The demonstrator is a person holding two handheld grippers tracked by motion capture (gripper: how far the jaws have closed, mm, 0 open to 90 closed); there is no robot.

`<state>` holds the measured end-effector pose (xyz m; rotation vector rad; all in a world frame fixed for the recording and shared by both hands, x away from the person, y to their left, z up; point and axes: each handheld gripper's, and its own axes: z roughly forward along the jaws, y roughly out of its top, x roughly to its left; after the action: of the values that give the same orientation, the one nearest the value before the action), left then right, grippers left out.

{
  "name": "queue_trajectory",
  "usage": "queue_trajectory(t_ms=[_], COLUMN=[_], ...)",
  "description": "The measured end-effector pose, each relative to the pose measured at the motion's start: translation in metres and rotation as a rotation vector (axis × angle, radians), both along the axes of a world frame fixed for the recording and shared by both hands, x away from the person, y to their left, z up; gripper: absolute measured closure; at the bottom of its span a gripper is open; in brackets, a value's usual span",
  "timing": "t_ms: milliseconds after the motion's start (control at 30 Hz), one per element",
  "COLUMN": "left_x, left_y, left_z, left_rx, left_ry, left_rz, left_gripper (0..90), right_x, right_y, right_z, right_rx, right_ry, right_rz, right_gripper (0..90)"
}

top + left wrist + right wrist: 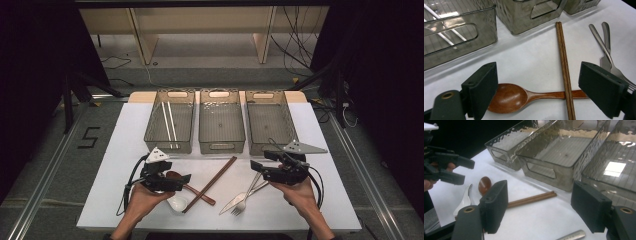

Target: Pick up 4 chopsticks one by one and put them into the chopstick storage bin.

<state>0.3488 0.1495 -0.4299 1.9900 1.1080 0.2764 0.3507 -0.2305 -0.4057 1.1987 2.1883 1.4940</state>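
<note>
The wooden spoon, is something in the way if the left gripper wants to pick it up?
Yes. The brown chopsticks lie across the wooden spoon handle, resting on top of it. The spoon's bowl end is uncovered, between the open fingers of the left gripper. Lifting the spoon would likely shift the chopsticks.

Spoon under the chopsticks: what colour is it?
Reddish-brown wood; the spoon shows best in the left gripper view.

brown wooden spoon point(507, 98), white table point(150, 120)
</note>
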Motion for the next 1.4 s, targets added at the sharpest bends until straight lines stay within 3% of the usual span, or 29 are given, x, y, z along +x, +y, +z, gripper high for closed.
queue_trajectory(t_ms=[433,500,700,967,1133,1400], left_x=[0.014,0.016,0.022,0.027,0.030,0.035], left_y=[-0.023,-0.028,-0.039,-0.051,-0.060,-0.078], left_z=[-0.004,-0.005,-0.012,-0.016,-0.019,-0.024], left_rx=[0.081,0.110,0.151,0.201,0.245,0.312], left_ry=[0.073,0.080,0.133,0.176,0.194,0.221], left_rz=[-0.043,-0.056,-0.080,-0.125,-0.147,-0.179], left_gripper=[15.8,16.0,16.5,16.9,22.1,38.2], right_x=[-0.025,-0.028,-0.035,-0.041,-0.045,-0.048], right_y=[-0.012,-0.012,-0.008,-0.007,-0.007,-0.007], right_z=[-0.015,-0.018,-0.027,-0.031,-0.033,-0.033], right_rx=[0.032,0.018,0.009,-0.006,-0.014,-0.008], right_ry=[-0.029,-0.031,-0.025,-0.021,-0.019,-0.013], right_rz=[-0.017,-0.021,-0.003,-0.002,0.004,0.007], right_gripper=[29.6,29.1,28.1,27.5,26.9,26.3])
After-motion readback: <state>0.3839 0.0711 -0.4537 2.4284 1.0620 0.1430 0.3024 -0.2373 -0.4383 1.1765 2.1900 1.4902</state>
